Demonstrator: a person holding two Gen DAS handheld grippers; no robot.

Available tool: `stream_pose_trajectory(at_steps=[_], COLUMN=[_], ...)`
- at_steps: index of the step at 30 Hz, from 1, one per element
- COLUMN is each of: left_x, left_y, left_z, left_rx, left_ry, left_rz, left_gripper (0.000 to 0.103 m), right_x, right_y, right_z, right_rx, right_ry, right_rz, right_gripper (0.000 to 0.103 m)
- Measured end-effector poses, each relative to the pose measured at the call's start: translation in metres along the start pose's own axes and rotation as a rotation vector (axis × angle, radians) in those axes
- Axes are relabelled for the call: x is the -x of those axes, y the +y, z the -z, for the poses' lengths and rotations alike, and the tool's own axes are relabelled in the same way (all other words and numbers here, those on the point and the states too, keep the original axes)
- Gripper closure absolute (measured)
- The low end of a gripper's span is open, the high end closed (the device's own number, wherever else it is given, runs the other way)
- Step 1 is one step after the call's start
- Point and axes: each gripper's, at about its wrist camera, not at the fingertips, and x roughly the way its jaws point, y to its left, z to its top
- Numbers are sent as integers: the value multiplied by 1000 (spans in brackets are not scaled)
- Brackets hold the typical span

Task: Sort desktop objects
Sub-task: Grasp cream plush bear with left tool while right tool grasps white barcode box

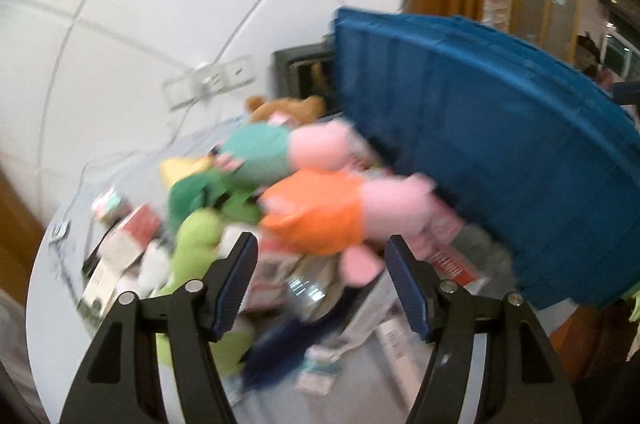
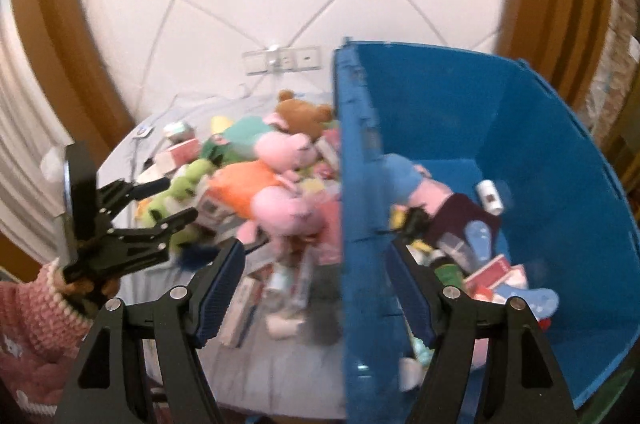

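Two open tools [image 2: 316, 288] [image 2: 172, 199]; one blue bin [image 2: 560, 151]; two pink pig plushies [image 2: 288, 212] [image 2: 286, 149].

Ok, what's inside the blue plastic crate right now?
The blue plastic crate holds a blue-shirted pink plush, a small white cylinder, a maroon pouch and red-and-white boxes. Whatever lies beneath them and behind the near wall is hidden.

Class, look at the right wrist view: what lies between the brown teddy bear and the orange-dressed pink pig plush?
In the right wrist view, a pink pig plush in a teal dress lies between the brown teddy bear and the orange-dressed pig.
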Motion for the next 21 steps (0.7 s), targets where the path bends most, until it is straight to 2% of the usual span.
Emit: stream_pose_trajectory(at_steps=[10, 21], left_x=[-6, -49], left_y=[113, 234], left_z=[67, 135], left_rx=[141, 241], left_ry=[82, 233], left_rz=[-92, -187], left_gripper=[38, 38], right_x=[-46, -125], right_y=[77, 107], right_z=[31, 76], right_rx=[80, 65], right_ry=[80, 186], right_rz=[-45, -18], right_gripper=[30, 30])
